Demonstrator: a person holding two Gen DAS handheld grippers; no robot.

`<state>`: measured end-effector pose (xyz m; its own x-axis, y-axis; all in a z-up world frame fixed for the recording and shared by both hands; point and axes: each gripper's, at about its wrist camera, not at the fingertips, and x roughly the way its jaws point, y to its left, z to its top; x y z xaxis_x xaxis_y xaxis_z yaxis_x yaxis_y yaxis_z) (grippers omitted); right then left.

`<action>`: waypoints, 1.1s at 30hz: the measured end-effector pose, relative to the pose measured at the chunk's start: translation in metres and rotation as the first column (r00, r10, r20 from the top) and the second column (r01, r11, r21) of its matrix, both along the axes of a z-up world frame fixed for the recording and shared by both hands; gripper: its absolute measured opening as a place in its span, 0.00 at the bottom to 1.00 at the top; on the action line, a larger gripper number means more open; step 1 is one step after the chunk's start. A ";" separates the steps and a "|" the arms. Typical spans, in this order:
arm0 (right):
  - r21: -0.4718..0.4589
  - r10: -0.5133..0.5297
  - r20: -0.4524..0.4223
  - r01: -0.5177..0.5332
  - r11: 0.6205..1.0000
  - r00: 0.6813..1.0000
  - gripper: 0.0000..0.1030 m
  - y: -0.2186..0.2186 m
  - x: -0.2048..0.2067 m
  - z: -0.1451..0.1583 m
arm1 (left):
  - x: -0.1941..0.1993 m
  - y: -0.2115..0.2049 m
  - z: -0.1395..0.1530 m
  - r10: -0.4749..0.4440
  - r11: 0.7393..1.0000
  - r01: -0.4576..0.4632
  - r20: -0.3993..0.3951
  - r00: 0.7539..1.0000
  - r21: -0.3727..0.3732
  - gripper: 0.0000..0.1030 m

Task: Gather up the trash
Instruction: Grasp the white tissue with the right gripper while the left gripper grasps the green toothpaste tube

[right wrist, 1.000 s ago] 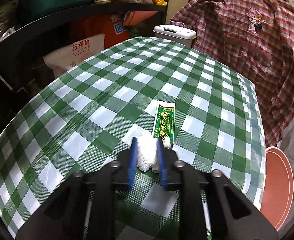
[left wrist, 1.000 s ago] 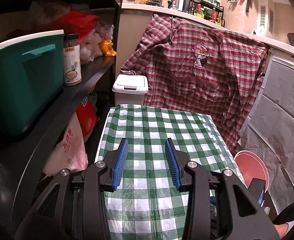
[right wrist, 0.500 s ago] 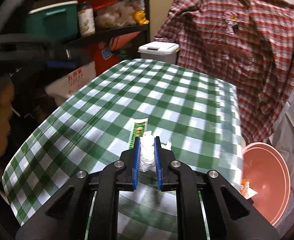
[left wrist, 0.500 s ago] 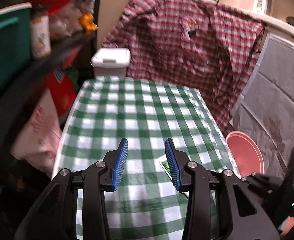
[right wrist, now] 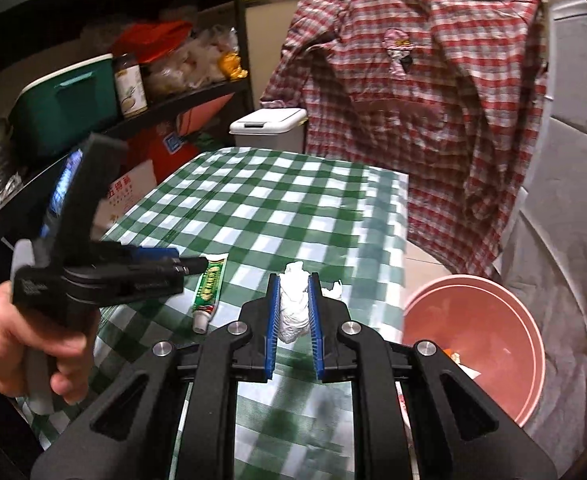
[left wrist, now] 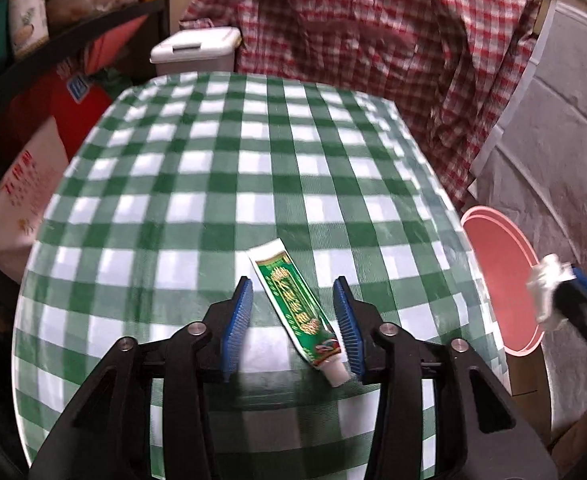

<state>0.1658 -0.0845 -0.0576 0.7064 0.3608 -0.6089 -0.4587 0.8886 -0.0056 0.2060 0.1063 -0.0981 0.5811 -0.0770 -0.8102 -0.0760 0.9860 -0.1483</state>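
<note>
A green toothpaste tube lies on the green checked tablecloth, between the open jaws of my left gripper, which hovers just above it. The tube also shows in the right wrist view. My right gripper is shut on a crumpled white tissue, lifted above the table's right side. From the left wrist view the tissue shows over the pink bin. A small white scrap lies on the cloth beyond the right gripper.
The pink bin stands on the floor right of the table with some litter inside. A white lidded bin stands behind the table. A plaid shirt hangs at the back. Dark shelves with boxes and bags line the left.
My left gripper has dropped forward over the table to straddle the toothpaste tube. My right gripper has lifted the tissue off the cloth and moved right toward the pink bin.
</note>
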 end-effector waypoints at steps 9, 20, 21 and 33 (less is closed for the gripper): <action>0.019 -0.047 0.006 0.047 0.999 0.999 0.14 -0.026 -0.002 0.007 | 0.012 -0.015 -0.032 0.031 0.999 -0.027 -0.135 0.990 0.030 0.54; 0.042 -0.087 0.011 0.087 0.995 0.996 0.14 -0.039 -0.002 0.016 | 0.012 -0.017 -0.031 0.045 0.997 -0.033 -0.158 0.986 0.077 0.28; 0.045 -0.091 0.011 0.091 0.995 0.996 0.14 -0.040 -0.002 0.017 | 0.011 -0.015 -0.030 0.046 0.996 -0.034 -0.161 0.986 0.077 0.27; 0.070 -0.099 0.065 0.095 0.993 0.993 0.14 -0.040 -0.016 0.056 | -0.008 -0.004 0.009 0.051 0.996 -0.047 -0.056 0.997 0.080 0.27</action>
<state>0.1496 -0.1242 -0.0015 0.7792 0.3270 -0.5347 -0.3709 0.9283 0.0272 0.1981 0.1020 -0.0890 0.5342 0.0154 -0.8452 -0.1306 0.9893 -0.0645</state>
